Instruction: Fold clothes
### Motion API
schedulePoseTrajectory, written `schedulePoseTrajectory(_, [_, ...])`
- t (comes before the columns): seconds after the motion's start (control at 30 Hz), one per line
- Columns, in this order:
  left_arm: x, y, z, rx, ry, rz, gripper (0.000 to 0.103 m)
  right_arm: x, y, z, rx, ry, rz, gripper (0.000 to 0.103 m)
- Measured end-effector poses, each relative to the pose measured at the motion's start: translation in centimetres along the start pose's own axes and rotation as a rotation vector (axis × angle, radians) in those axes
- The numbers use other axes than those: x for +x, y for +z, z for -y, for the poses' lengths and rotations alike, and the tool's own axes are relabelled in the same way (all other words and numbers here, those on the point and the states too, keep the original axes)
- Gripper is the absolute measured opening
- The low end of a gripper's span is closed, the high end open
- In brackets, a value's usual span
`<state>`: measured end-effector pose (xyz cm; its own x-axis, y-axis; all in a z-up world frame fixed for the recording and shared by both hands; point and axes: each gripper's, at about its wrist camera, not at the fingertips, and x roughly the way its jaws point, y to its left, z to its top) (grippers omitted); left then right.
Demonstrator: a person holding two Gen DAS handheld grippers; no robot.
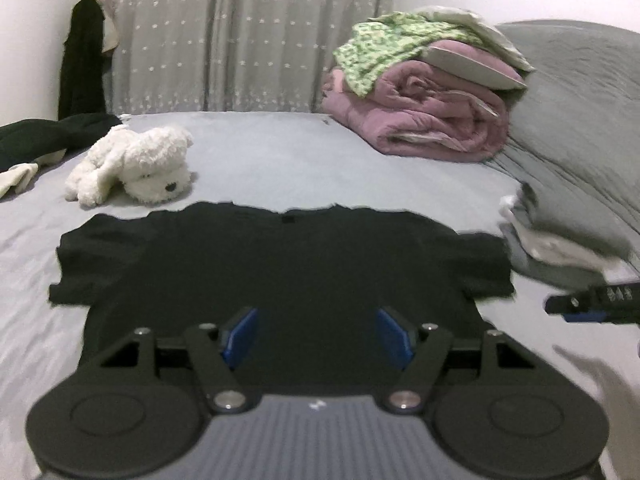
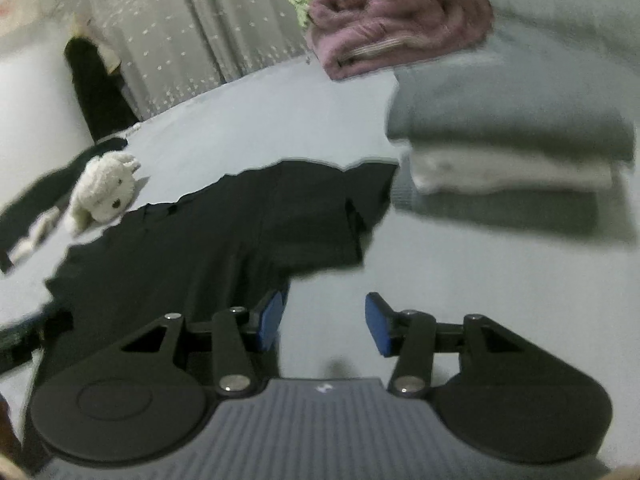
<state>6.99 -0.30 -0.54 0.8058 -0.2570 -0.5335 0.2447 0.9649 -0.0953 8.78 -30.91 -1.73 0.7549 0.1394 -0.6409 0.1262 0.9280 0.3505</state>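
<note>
Left gripper: released, blue pads wide apart, holding nothing, hovering over the lower middle of the black T-shirt. Right gripper: released too, empty, over bare bed sheet just beside the T-shirt's right edge, left pad at the cloth border.

T-shirt: spread flat on the bed, both short sleeves out, collar on the far side. Beyond the T-shirt's right sleeve, a stack of folded grey and white clothes, very near. Beyond the collar, a white plush dog; further, a rolled pink blanket.

Fits equally a garment just laid out for folding or one opened again; no way to tell which.

Possible trouble: pinching only the top layer, so the fold drags unevenly; catching the sheet together with the cloth; sweeping the right sleeve into the nearby stack and toppling it. Blurred right view, so the edge contact uncertain.
</note>
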Motion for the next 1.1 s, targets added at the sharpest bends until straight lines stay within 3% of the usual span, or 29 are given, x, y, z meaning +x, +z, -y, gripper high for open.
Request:
schedulePoseTrajectory(0.3, [-4.6,-5.8,-0.9,0.141,-0.043,-0.043,0.069,2.1,-1.8,2.3,0.265,0.14,-0.101,0.05])
schedulePoseTrajectory(0.6, [-4.0,-10.5,-2.9,0.105,-0.094,-0.06,0.07,6.4,0.7,3.0,0.361,0.203,-0.066,0.05])
schedulePoseTrajectory(0.8, [-4.2,-10.5,-3.6,0.048,-0.133,-0.055,0.075,8.8,2.5,2.6,0.371,0.171,-0.028,0.05])
schedulePoseTrajectory(0.83, [-4.2,-10.5,-3.6,0.045,-0.139,-0.056,0.075,9.0,2.6,2.6,0.372,0.164,-0.02,0.046])
schedulePoseTrajectory(0.97, [-4.2,-10.5,-3.7,0.043,-0.154,-0.058,0.077,9.0,2.9,2.3,0.308,0.094,0.019,0.003])
schedulePoseTrajectory(1.1, [-4.3,-10.6,-3.6,0.053,-0.164,-0.063,0.078,8.8,3.2,2.1,0.234,0.018,0.058,0.002])
